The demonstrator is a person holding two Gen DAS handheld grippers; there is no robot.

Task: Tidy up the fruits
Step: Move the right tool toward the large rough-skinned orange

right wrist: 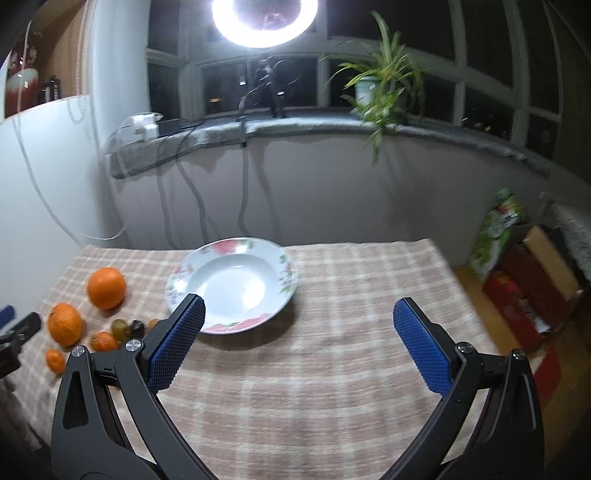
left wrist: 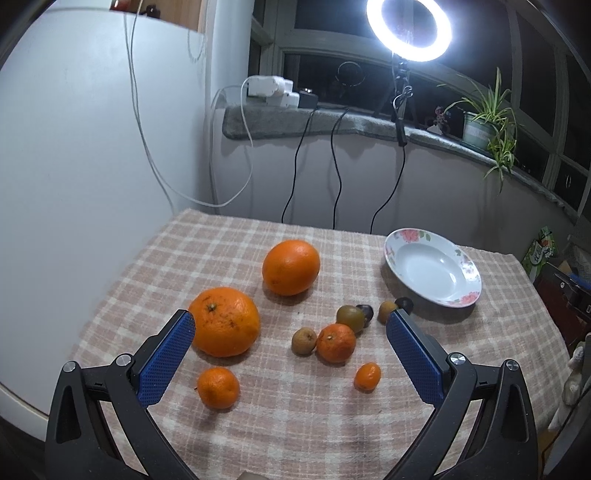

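Two large oranges lie on the checked tablecloth. Three small mandarins and several small brown and dark fruits sit to their right. A white floral plate stands empty at the back right. My left gripper hovers open above the fruit, its fingers astride the small cluster. In the right wrist view my right gripper is open and empty, just in front of the plate, with the fruit off to its left.
A ring light on a stand and a potted plant are on the windowsill behind the table, with cables hanging down. A white wall flanks the left. Boxes stand on the floor at the right.
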